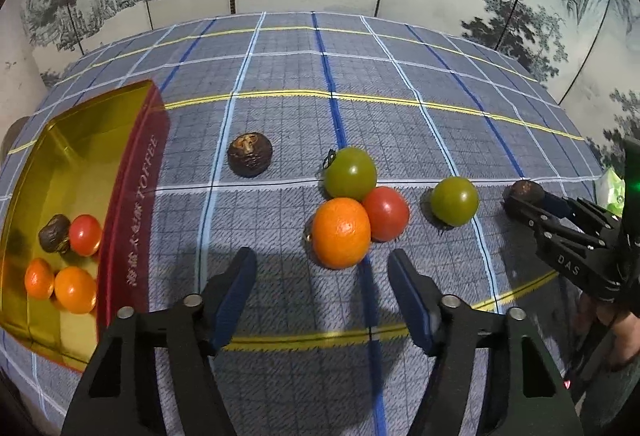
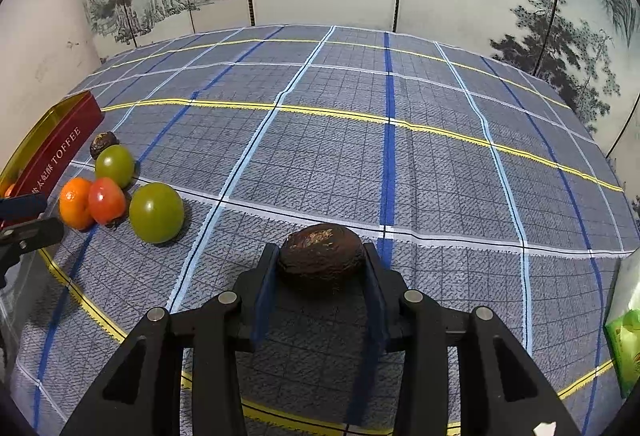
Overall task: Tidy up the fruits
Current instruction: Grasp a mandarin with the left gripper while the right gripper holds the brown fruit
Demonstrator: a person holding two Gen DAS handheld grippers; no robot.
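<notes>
right tool (image 2: pixel 322 264) clamped on dark brown fruit (image 2: pixel 322 252) between its pads, low over checked cloth (image 2: pixel 440 176)

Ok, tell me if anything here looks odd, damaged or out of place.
Nothing is spilled or broken. The dark brown fruit on the cloth looks shrivelled, with a pale rough patch on top, as does the one in the right gripper. Five fruits lie loose outside the tin, which holds four.

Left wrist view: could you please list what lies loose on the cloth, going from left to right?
Dark brown fruit → orange → red tomato → green tomato → dark fruit in the right tool.
</notes>
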